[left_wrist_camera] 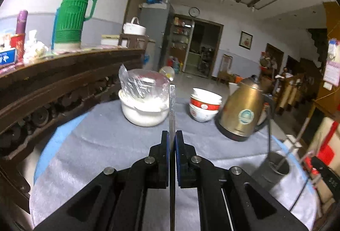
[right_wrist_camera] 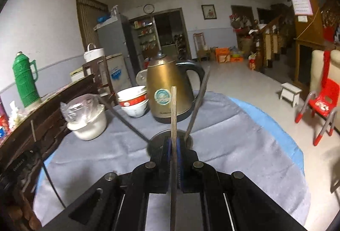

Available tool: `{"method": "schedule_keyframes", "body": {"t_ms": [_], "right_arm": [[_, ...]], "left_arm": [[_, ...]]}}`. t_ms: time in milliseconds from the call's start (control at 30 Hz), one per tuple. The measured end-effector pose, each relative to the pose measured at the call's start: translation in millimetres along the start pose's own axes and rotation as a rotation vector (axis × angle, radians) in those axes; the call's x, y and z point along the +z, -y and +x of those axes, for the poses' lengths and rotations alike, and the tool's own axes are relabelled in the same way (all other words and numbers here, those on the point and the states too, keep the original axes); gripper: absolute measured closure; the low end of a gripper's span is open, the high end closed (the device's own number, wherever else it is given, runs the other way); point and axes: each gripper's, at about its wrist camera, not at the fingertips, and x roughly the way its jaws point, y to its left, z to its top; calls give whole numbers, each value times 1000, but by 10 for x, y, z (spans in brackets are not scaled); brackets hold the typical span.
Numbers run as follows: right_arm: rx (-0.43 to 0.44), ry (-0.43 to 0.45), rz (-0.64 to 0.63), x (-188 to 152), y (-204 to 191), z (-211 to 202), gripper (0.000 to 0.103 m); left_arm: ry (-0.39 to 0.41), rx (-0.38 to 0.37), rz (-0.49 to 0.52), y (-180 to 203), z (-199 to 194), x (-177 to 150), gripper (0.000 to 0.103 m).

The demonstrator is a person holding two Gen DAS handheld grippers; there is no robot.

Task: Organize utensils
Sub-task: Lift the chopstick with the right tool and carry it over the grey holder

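Steel cup (right_wrist_camera: pixel 170 141) on the counter (right_wrist_camera: pixel 233 146) holds two chopsticks. Each gripper, left (left_wrist_camera: pixel 172 137) and right (right_wrist_camera: pixel 174 144), has its fingers clamped on one chopstick (left_wrist_camera: pixel 172 107), making four.

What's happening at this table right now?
A person is sorting chopsticks with two handheld grippers. The left gripper is shut on a chopstick, held above the tablecloth. The right gripper pinches another chopstick over the steel cup, where two chopsticks already lean.
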Motion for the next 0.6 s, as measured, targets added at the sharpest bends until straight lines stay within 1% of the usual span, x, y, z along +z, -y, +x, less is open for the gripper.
{"method": "schedule_keyframes", "body": {"t_ms": [100,200,333,600], "right_arm": [[-14,14,-17,-38,35,-7,97],[-10,23,-32,-53,30,-58,97],[12,47,-74,-90,-27,-315,97],[47,55,-68,-240,-15,-847,97]], "left_arm": [[-1,21,27,14,30,-22,98],[24,31,36,-24,-42,-69,97],[40,8,31,-122,-258,-72,97],[33,-41,-17,-409,-803,-165,95]]}}
